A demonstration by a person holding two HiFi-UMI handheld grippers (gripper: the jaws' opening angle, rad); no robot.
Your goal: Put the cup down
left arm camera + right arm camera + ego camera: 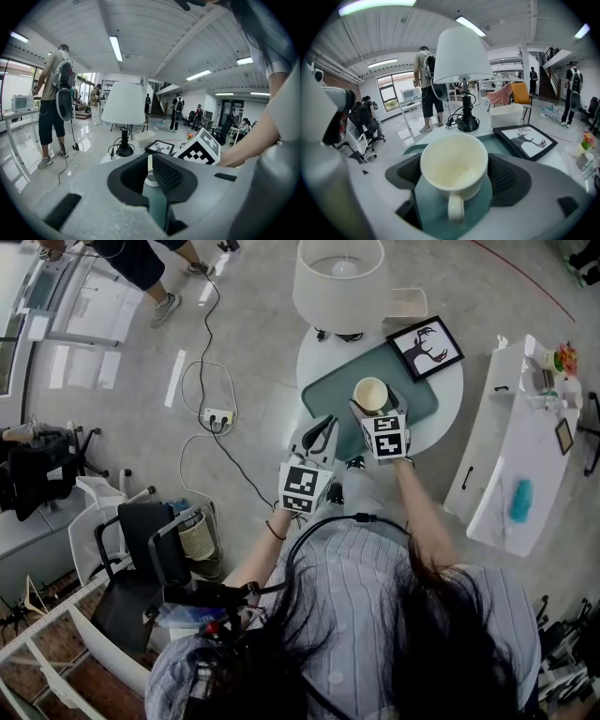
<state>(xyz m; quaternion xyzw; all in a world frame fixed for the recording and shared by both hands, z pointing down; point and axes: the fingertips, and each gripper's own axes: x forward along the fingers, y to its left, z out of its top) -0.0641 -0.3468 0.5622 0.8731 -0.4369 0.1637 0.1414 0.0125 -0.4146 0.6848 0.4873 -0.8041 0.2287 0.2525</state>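
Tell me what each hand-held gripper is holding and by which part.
The right hand-held gripper clamps the cream cup by the sides of its body, handle free. The left hand-held gripper is open, holding nothing.

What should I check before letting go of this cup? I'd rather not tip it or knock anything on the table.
1. Grip: the right gripper has a pad against each side of the cup: ok.
2. Cup upright, mouth up, nothing inside: ok.
3. Landing spot: bare teal mat lies under the cup: ok.
4. The picture frame lies apart from the cup, at the mat's far corner: ok.
5. Cup base already touching the mat: cannot tell.
6. Left gripper is open, holds nothing and is off to the cup's side: ok.
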